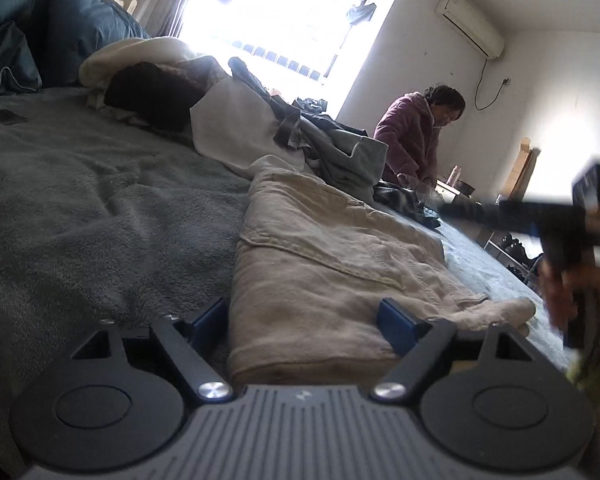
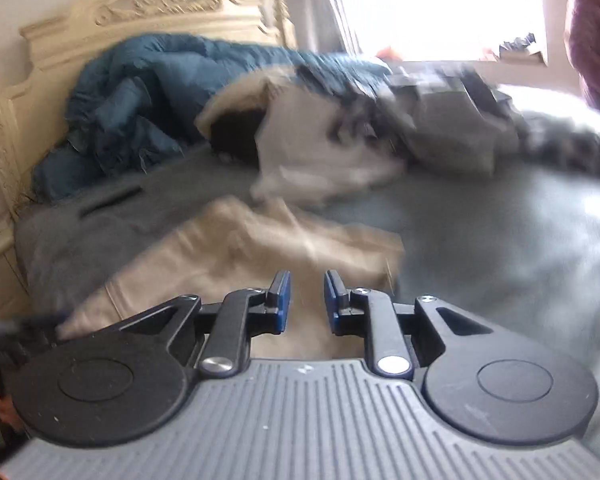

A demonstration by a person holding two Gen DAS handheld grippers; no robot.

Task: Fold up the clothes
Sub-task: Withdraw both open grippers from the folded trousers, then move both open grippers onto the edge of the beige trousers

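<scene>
Folded beige trousers [image 1: 332,264] lie on the grey blanket [image 1: 100,208]. My left gripper [image 1: 302,320] stands wide open low over their near end. One blue pad [image 1: 210,318] is beside the cloth's left edge and the other rests over its top. In the right wrist view, which is blurred, the same trousers [image 2: 228,248] lie just ahead of my right gripper [image 2: 307,300]. Its pads are a narrow gap apart, and I see only cloth beyond the gap, nothing pinched. The right gripper [image 1: 460,211] also shows as a dark blur at the right of the left wrist view.
A heap of unfolded clothes [image 1: 260,128] runs across the bed behind the trousers. A blue duvet [image 2: 148,96] is bunched against the cream headboard [image 2: 140,4]. A person in a purple robe [image 1: 412,140] stands at the far side by the bright window.
</scene>
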